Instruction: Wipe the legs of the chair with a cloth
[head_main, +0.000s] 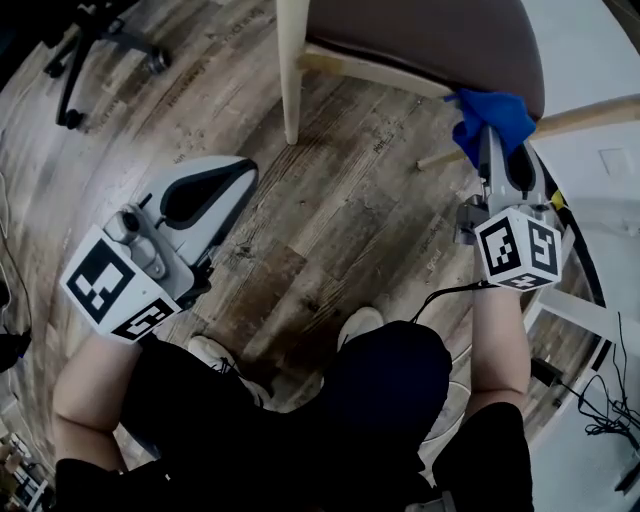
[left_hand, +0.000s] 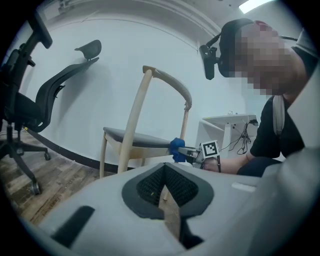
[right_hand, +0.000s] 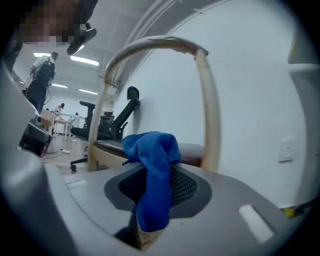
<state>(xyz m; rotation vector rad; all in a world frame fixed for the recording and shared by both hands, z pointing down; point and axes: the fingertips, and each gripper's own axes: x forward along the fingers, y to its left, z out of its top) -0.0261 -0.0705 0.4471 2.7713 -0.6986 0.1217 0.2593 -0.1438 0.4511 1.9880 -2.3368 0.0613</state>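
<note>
Since the blue cloth (head_main: 490, 115) must rub the chair's (head_main: 420, 40) legs (head_main: 291, 80), the right gripper (head_main: 496, 140) clamps it bunched beside a leg under the seat. The left gripper (head_main: 205, 195), closed on nothing, waits low over the floor (head_main: 350, 220).

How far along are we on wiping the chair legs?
Done: the blue cloth is picked up, clamped in the jaws of the right gripper. In hand: it is held by the seat edge of the pale wooden chair, near one leg; contact can't be told. Left: all the legs, since none shows signs of wiping. The left gripper is shut, empty.
</note>
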